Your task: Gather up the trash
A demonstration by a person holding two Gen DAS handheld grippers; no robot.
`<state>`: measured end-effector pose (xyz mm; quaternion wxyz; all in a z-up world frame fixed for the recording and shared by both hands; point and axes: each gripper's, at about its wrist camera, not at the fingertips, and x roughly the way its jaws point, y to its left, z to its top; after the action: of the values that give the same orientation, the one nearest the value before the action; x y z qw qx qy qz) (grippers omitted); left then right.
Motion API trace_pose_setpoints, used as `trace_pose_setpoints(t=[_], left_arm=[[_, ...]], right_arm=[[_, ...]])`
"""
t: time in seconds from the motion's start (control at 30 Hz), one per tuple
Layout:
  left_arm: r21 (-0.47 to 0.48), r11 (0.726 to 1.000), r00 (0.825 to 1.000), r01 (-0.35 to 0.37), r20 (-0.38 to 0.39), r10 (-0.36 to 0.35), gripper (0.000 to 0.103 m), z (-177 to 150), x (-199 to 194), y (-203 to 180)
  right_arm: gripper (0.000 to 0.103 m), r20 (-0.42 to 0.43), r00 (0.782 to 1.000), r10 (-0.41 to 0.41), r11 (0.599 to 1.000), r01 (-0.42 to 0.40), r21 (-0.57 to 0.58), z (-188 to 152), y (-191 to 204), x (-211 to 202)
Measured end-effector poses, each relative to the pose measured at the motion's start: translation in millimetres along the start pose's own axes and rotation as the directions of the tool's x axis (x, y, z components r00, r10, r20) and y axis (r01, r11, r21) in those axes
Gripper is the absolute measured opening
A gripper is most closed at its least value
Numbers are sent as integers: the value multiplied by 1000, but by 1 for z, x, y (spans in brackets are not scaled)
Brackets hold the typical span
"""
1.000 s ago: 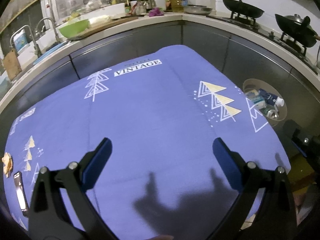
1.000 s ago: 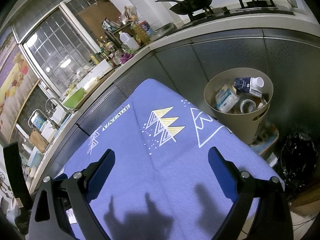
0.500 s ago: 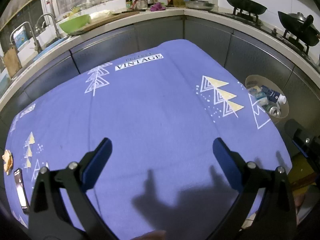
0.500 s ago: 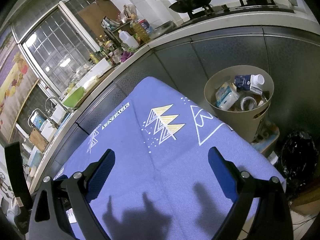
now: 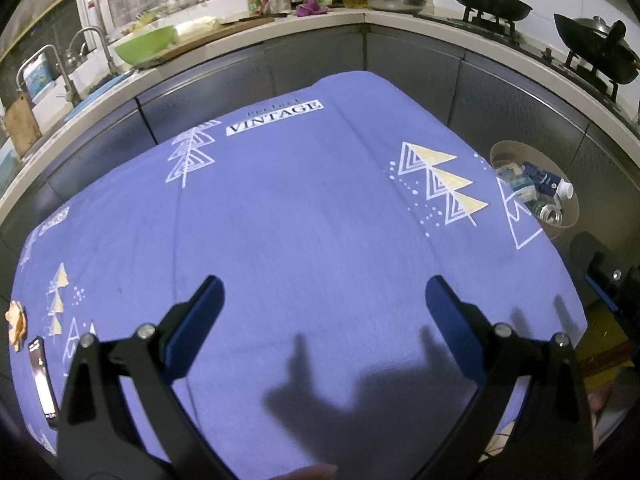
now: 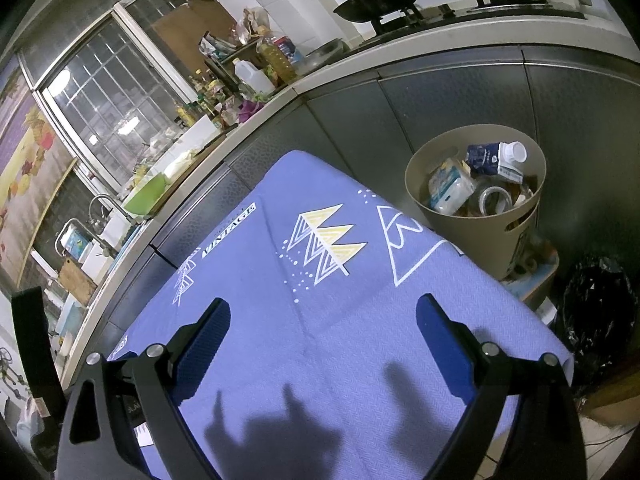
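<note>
Tan trash bin (image 6: 516, 236) upright beside table, mouth up, holding carton, tissue pack, tape. L gripper (image 5: 322, 314) & R gripper (image 6: 322, 334): fingers wide, nothing held.

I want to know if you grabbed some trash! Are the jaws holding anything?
No. The left gripper and right gripper both stand open and empty above the purple tablecloth.

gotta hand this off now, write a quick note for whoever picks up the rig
Left hand-held gripper: open, empty, over the purple tablecloth.
Right hand-held gripper: open, empty, over the same cloth.
Trash bin beside the table's far right corner holds a milk carton, tissue pack and tape roll.
Left: a yellowish scrap and a dark flat item at the cloth's left edge.
</note>
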<state>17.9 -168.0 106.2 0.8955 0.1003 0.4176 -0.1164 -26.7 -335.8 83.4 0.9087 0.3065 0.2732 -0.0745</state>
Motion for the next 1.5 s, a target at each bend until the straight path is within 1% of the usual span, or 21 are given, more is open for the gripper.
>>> trace_pose_setpoints(t=[1.37, 1.5], left_arm=[[33, 999, 1000, 12, -11, -11, 97, -3, 2, -8], [51, 999, 1000, 15, -10, -14, 97, -5, 2, -10]], right_arm=[[89, -4, 1000, -1, 1000, 1, 6, 0, -4, 2], [89, -4, 1000, -1, 1000, 1, 6, 0, -3, 2]])
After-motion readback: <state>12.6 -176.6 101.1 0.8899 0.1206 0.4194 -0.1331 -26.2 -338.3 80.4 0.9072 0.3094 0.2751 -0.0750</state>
